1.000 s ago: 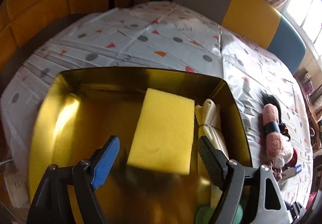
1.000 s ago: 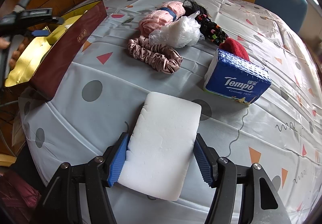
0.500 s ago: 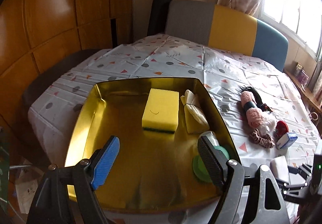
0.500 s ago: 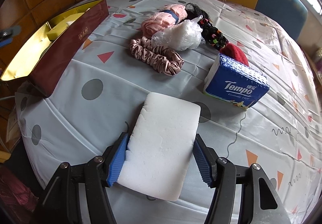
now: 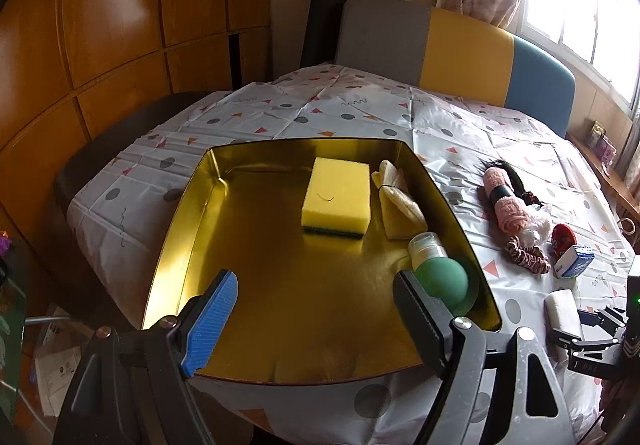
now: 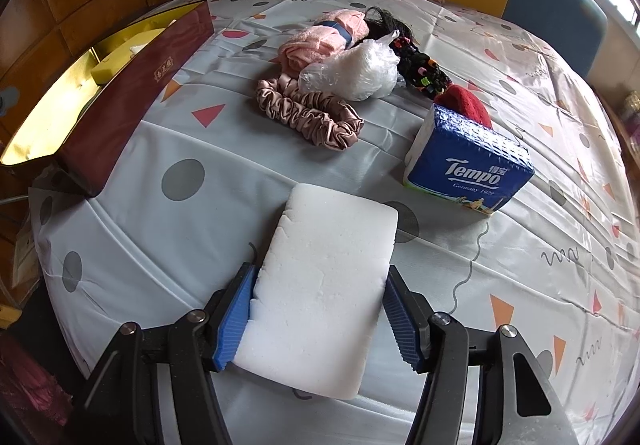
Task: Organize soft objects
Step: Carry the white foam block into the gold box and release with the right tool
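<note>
So the right gripper [image 6: 318, 315] is down over the white foam block [image 6: 326, 285], which lies flat on the patterned tablecloth [image 6: 192, 237]. The block sits right between the two blue pads: the left pad [image 6: 234, 319] is up against its ragged left edge, and the right pad looks to be touching the other edge too. The near half of the block is inside the jaws, the far half sticks out past the fingertips toward the blue tissue pack [image 6: 468, 169]. I'd call it clamped on the block, not squashing it visibly.

The left gripper [image 5: 316, 321] hangs over the near edge of the gold tray [image 5: 176, 205] with its fingers wide apart and nothing between them. In the tray: a yellow sponge [image 5: 336, 197], a cream cloth bundle [image 5: 398, 201] just beside it, and a green squeeze bottle [image 5: 440, 269] by the right wall.

Loose on the cloth past the block there's a pink scrunchie [image 6: 308, 115], a pink towel roll [image 6: 320, 39], a crumpled plastic bag [image 6: 352, 71], a black hair piece [image 6: 416, 65] and something red [image 6: 466, 103] behind the tissues.
</note>
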A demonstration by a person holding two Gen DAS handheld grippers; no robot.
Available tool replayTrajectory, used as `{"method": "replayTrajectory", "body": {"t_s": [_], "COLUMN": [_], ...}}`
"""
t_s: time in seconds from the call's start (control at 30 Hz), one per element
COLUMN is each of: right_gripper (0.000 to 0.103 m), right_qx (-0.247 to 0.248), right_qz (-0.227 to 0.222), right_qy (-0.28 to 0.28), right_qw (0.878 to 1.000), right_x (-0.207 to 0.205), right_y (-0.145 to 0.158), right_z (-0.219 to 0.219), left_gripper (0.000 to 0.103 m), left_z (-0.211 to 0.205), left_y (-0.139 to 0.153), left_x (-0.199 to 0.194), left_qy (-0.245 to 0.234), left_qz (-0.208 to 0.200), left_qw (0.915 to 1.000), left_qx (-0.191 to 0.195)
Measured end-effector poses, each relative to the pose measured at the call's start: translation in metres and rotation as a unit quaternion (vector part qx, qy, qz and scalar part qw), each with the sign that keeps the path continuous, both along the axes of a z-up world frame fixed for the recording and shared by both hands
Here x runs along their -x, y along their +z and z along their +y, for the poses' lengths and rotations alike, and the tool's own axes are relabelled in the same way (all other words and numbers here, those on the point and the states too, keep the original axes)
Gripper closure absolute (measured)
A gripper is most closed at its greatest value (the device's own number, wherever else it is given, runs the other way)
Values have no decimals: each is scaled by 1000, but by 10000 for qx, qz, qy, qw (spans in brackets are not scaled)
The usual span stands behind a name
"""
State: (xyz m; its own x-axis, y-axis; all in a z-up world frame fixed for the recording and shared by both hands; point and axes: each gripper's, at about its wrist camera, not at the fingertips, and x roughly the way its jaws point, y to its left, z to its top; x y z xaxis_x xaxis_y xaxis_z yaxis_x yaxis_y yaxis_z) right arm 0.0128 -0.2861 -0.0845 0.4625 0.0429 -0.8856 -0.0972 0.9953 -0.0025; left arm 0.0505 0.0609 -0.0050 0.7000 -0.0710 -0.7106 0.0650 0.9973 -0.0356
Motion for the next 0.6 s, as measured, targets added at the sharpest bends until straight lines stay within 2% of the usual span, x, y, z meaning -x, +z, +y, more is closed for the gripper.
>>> {"method": "replayTrajectory", "body": {"t_s": [0.2, 0.37, 0.6], "right_gripper": [45, 45, 45], "right_qx": [-11, -354, -742], "right_qz": [20, -355, -772], "right_qy": [-122, -151, 485], "right_qw": [9999, 9986, 9931], "right_x": [-1, -2, -26], "right_y": [9, 43, 92], "right_z": [3, 13, 79], "left_gripper": [22, 22, 22], "left_z": [10, 20, 44], "left_y": [0, -2, -1], "left_x": [1, 1, 2], "left_qy": [72, 163, 433], "left_qz": [-9, 4, -14], "left_qw": [10000, 9998, 9987], "left_qx": [38, 108, 255]}}
